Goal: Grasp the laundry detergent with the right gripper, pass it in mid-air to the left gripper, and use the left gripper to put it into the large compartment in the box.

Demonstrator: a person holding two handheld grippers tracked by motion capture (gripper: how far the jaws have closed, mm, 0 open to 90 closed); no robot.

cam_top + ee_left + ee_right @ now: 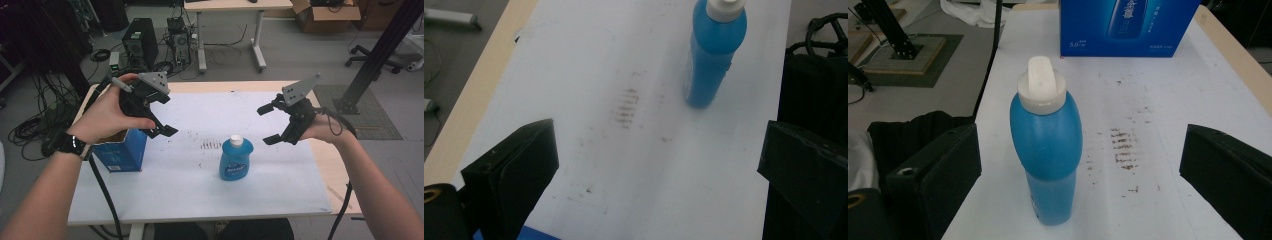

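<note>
A blue bottle (236,159) with a white flip cap (1040,82) stands upright and untouched near the middle of the white table (280,192), just right of a patch of brown smudges (210,145). The right gripper (268,124) hovers above and to its right, jaws spread wide and lined up on it; the left gripper (165,114) hangs over an open blue box (120,151) at the table's left edge, jaws likewise apart and holding nothing. Nothing appears to be grasped yet: by the look of it the work is at its start, with the reach, the grip and any move toward the box all left to do
</note>
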